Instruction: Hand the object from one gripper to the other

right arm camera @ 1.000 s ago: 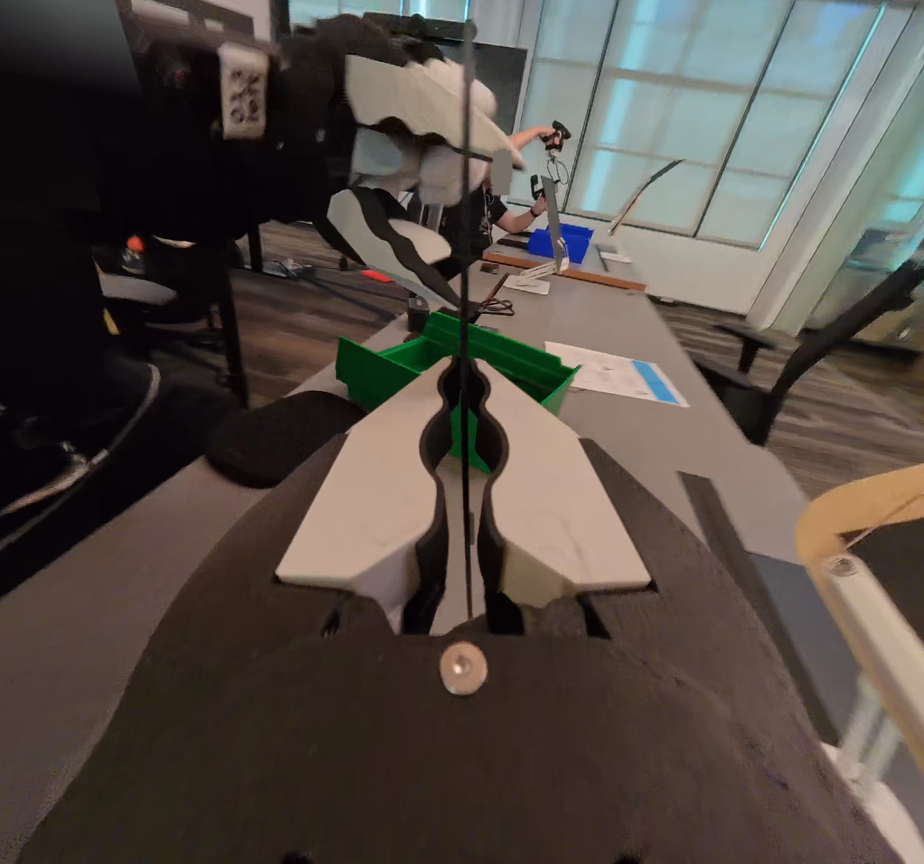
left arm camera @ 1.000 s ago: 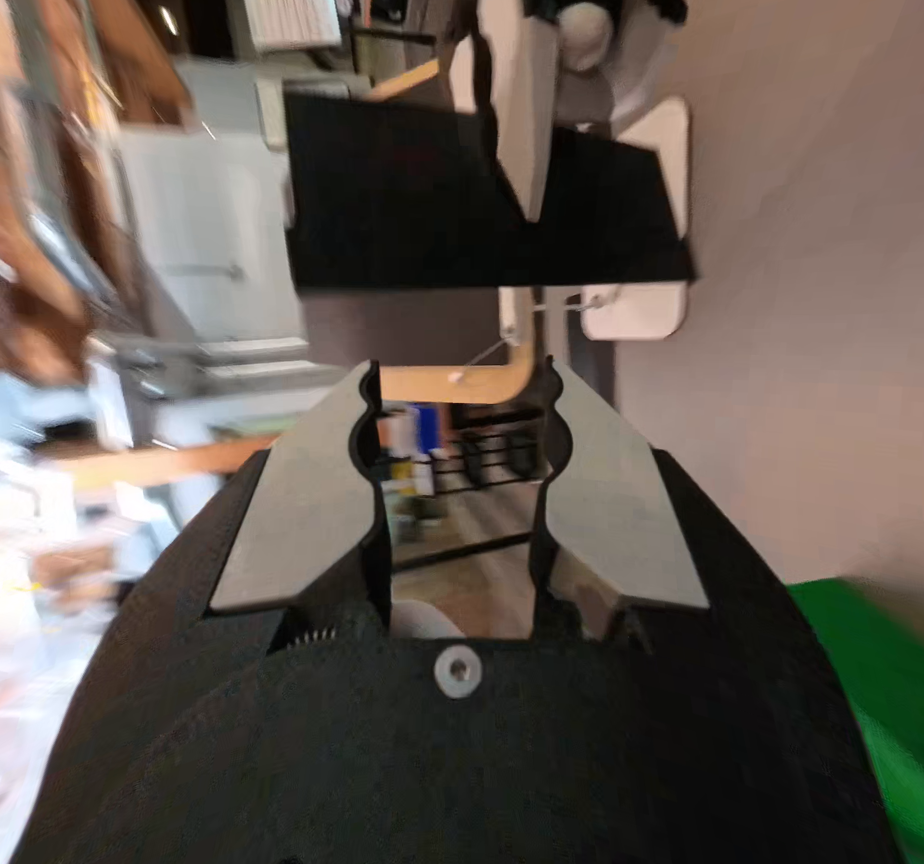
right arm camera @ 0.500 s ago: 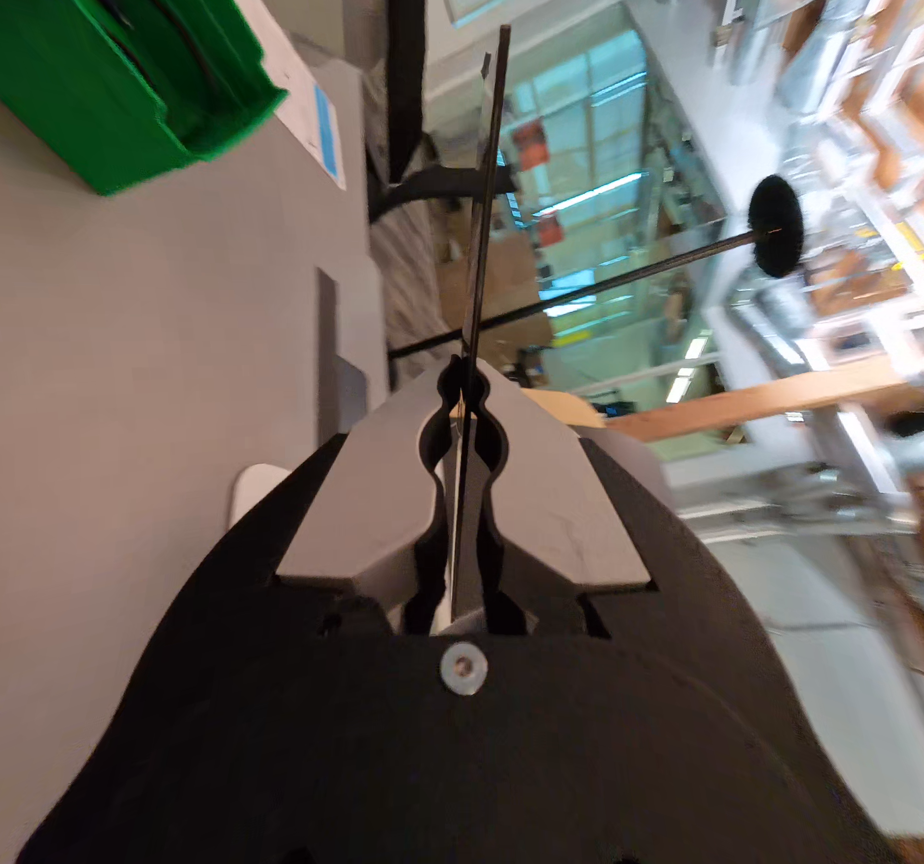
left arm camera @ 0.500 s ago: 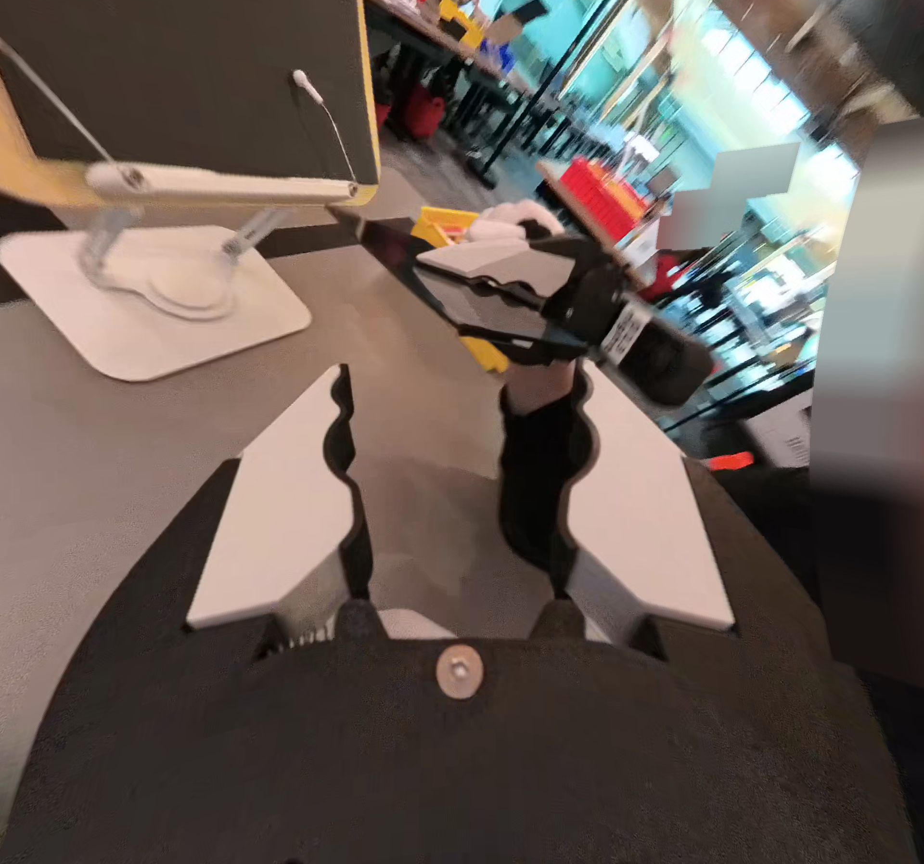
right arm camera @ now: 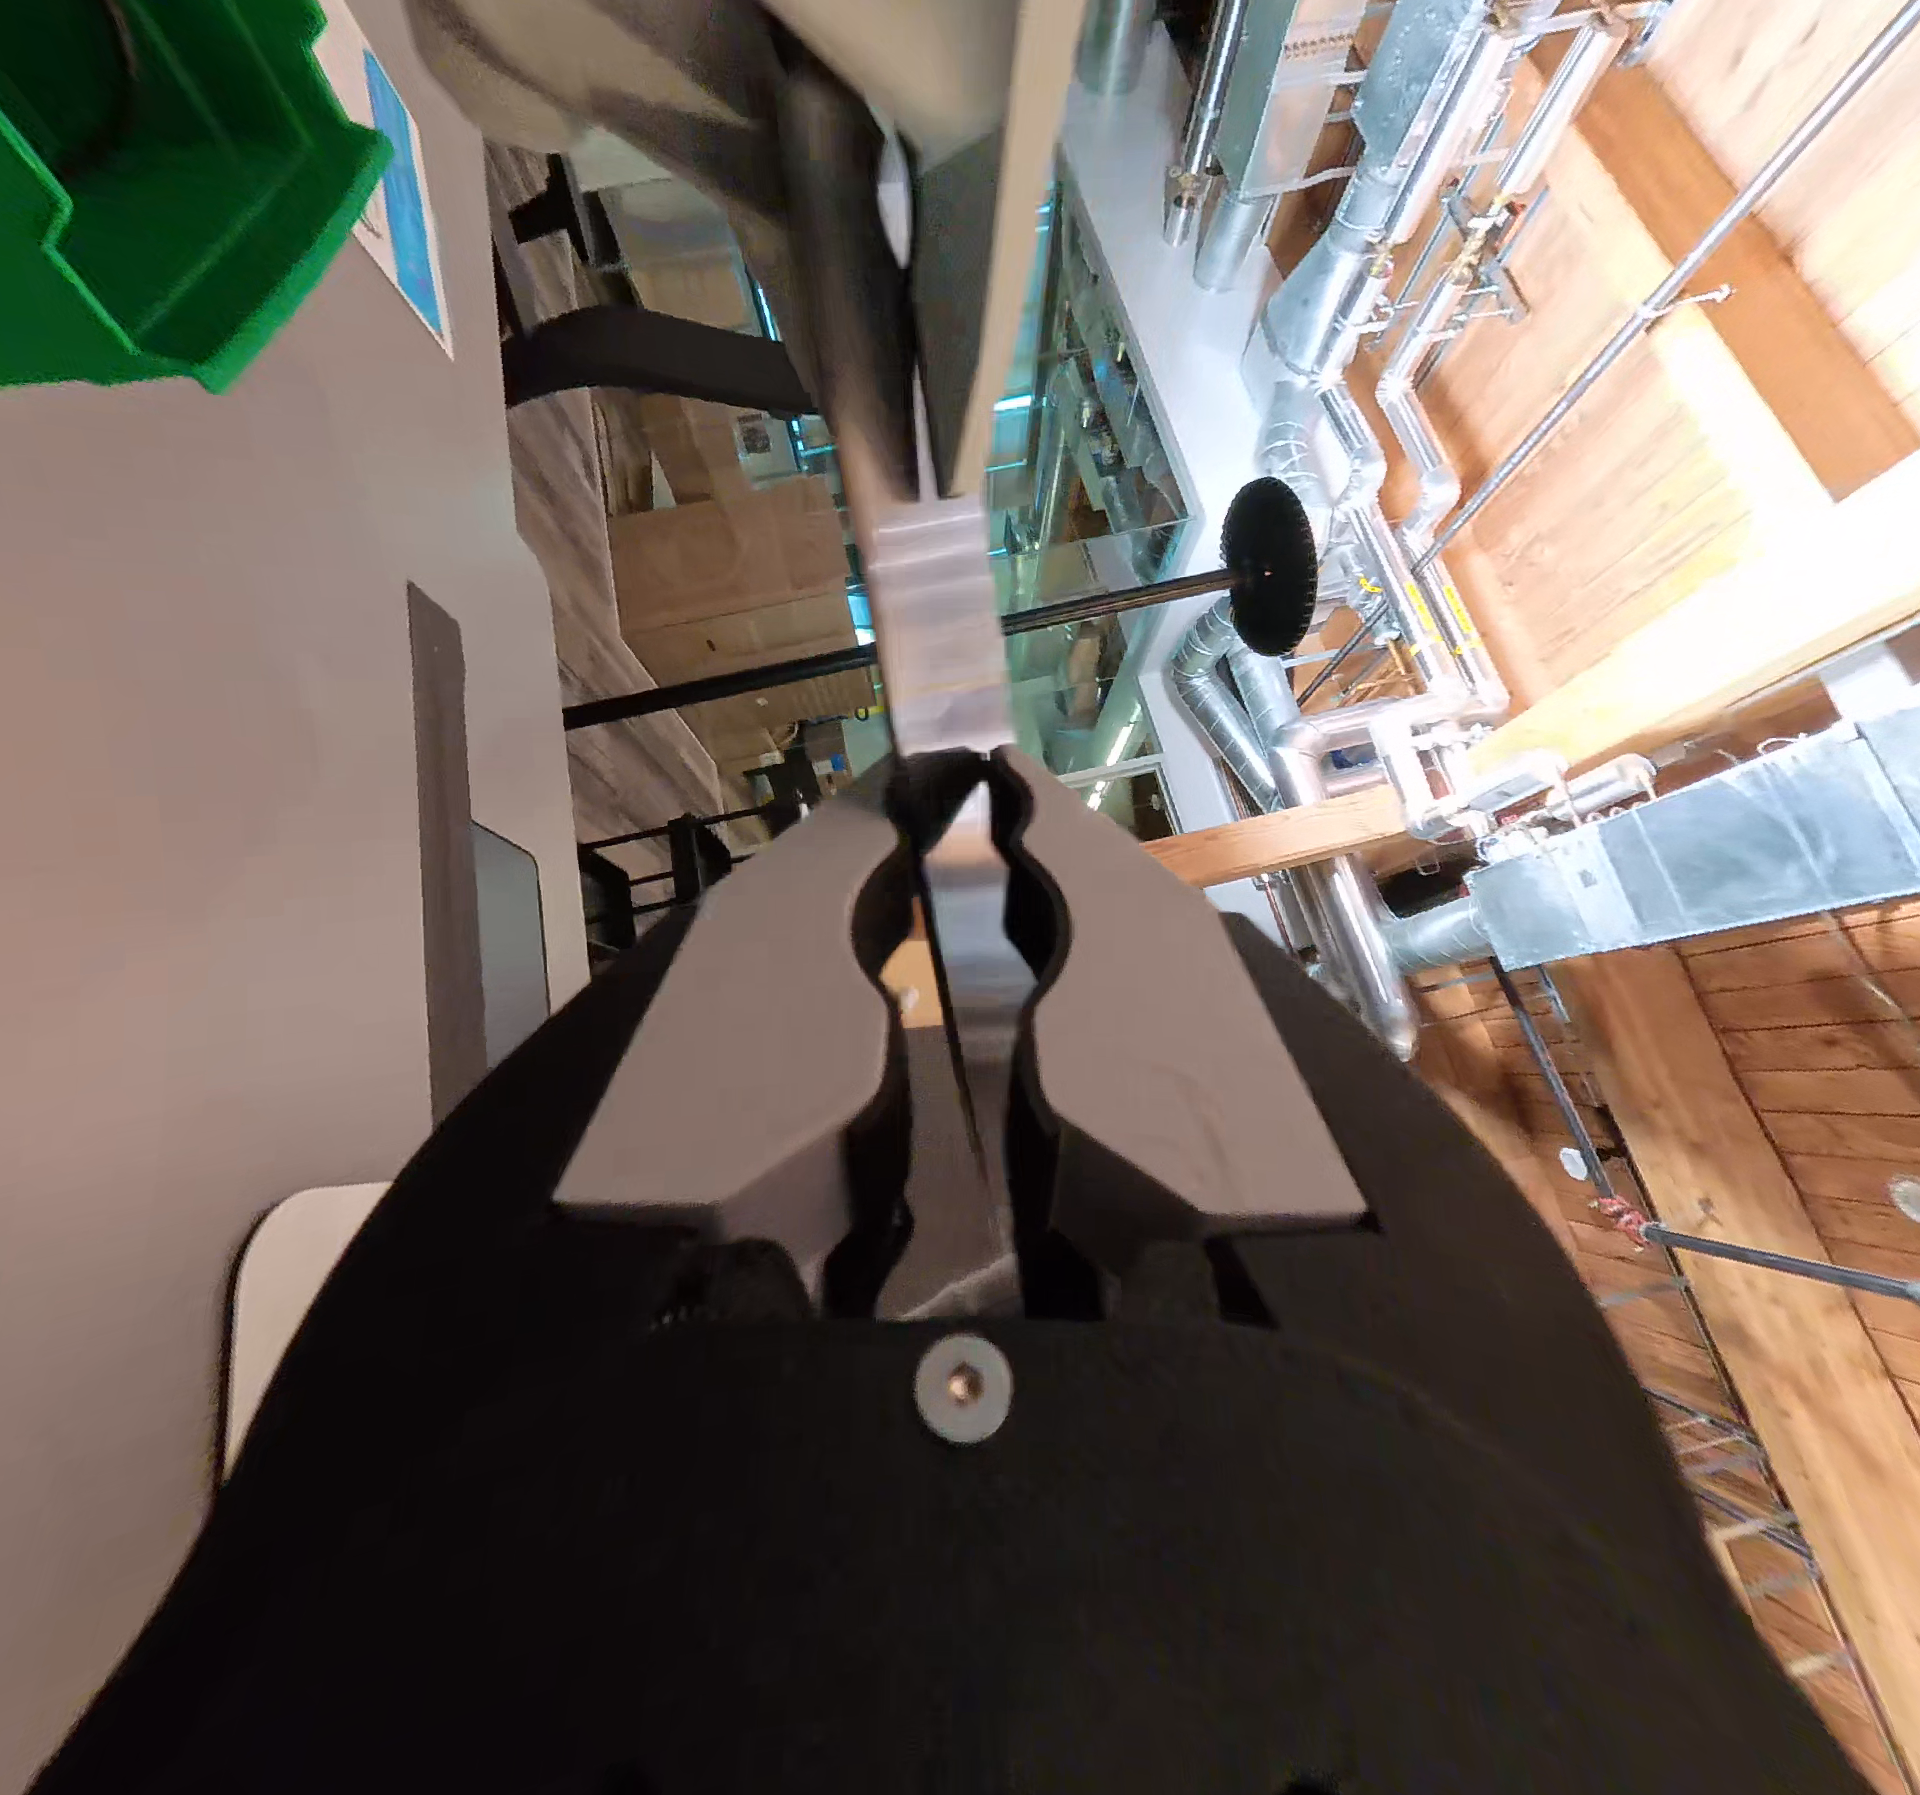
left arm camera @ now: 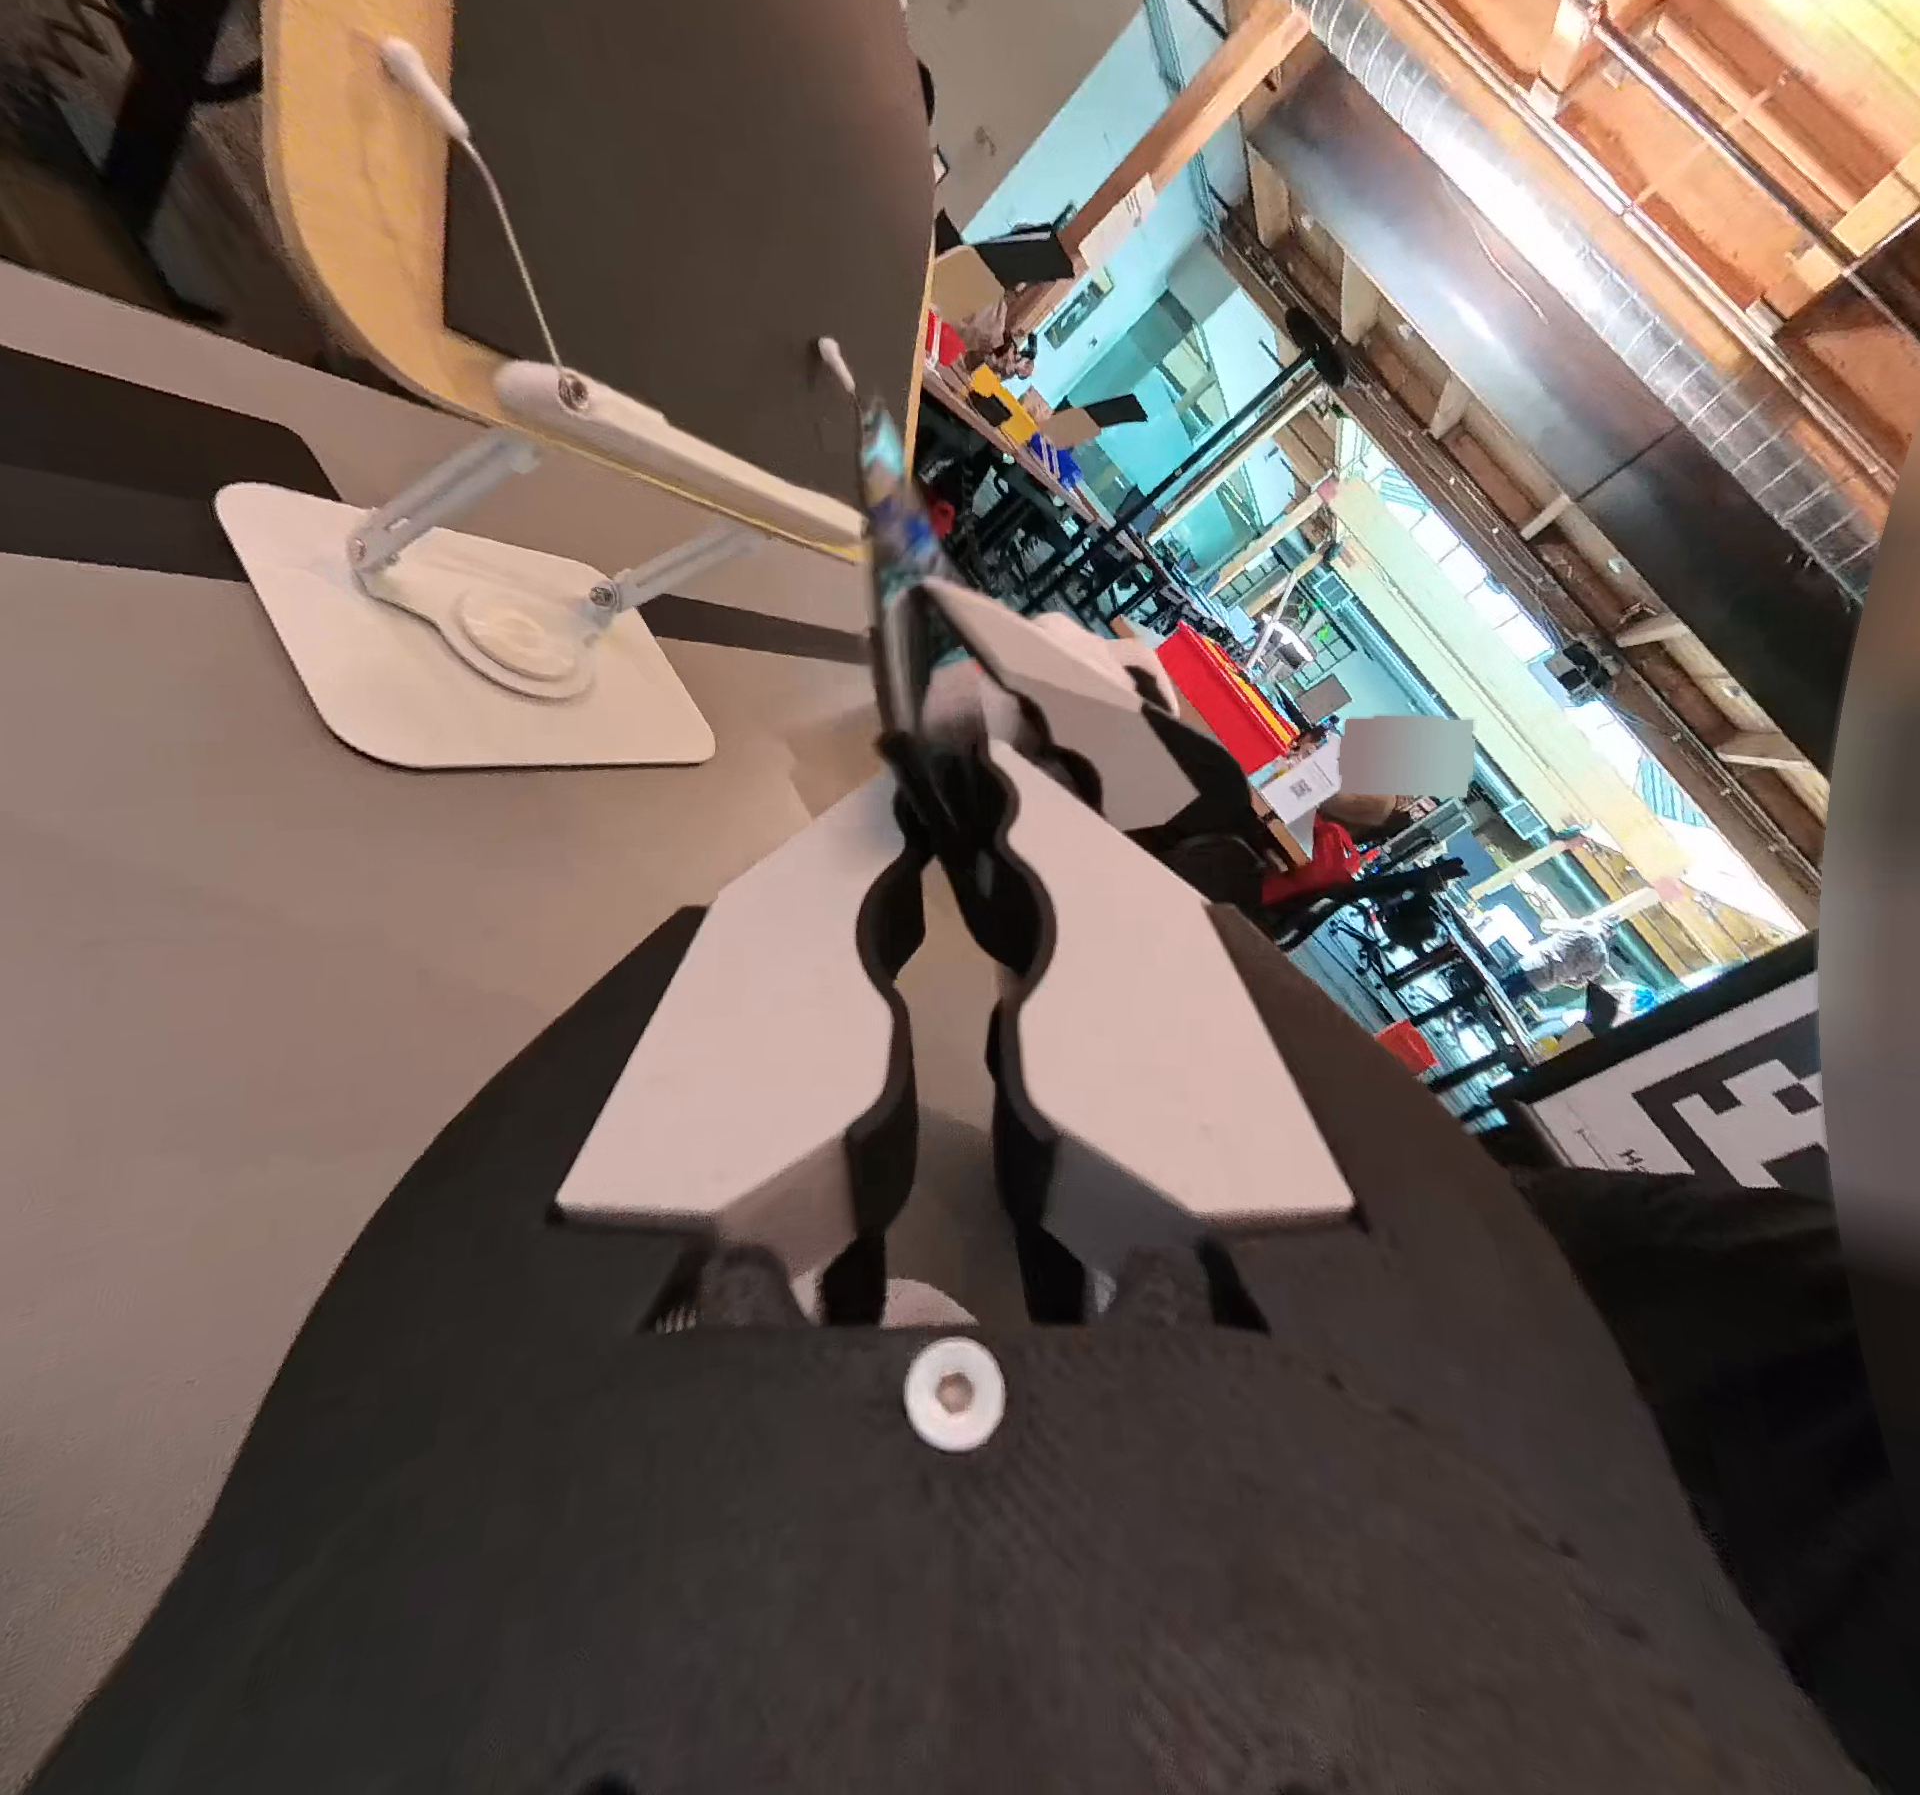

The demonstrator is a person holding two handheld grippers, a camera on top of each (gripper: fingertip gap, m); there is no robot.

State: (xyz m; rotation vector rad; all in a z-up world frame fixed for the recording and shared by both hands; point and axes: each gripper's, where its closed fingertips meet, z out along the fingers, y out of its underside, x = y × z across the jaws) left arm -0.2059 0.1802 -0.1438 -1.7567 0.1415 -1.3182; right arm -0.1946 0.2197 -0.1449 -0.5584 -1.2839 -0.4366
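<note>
1. The thin black sheet [left arm camera: 902,675] is seen edge-on, standing up from the tips of the left gripper [left arm camera: 940,810], above the grey surface [left arm camera: 260,914].
2. The left gripper's jaws are pinched together on the sheet's lower edge.
3. The right gripper [right arm camera: 951,789] has its jaws a narrow gap apart; the sheet [right arm camera: 951,1007] runs between them, lying against one finger, free of the other.
4. The white stand base [left arm camera: 457,665] sits on the surface beyond the sheet, to its left.
5. A green bin [right arm camera: 156,166] rests on the surface, well apart from the sheet.
</note>
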